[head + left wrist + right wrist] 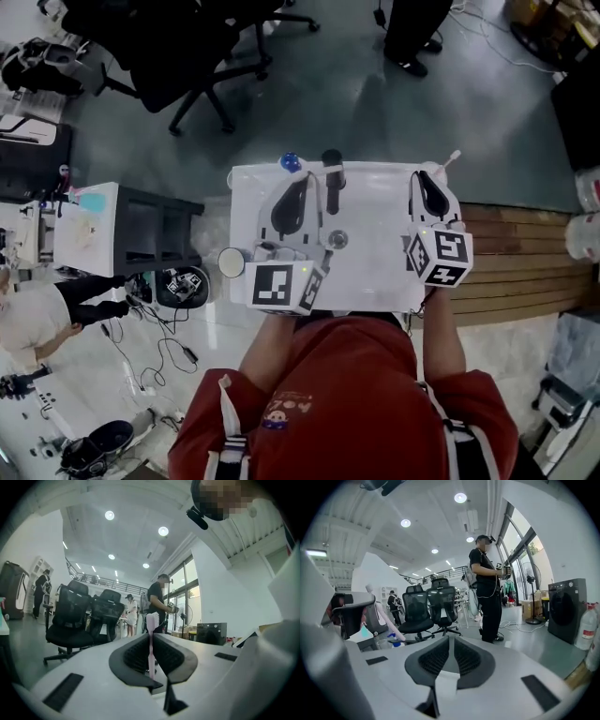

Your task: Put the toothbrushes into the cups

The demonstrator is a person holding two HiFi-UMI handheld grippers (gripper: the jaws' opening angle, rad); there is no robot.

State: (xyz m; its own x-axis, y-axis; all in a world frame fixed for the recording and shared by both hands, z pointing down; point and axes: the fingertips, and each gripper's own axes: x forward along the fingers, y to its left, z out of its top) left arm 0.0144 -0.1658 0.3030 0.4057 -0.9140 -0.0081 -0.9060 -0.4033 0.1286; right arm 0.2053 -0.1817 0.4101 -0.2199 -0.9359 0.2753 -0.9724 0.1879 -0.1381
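My left gripper (305,183) is over the back left of the white table (375,272), shut on a pink toothbrush (151,641) that stands upright between its jaws, bristles at the top. My right gripper (429,176) is at the table's back right corner, shut on a white toothbrush (452,159) whose head sticks out past the jaws. The white handle (446,684) shows between the jaws in the right gripper view. A blue cup (290,162) and a tall dark cup (332,169) stand at the far edge. A small clear cup (337,239) sits mid-table.
A white round cup (232,262) is at the table's left edge. Black office chairs (178,47) stand beyond the table, and a side table (89,225) is to the left. Wooden boards (525,262) lie on the right. People stand in the background.
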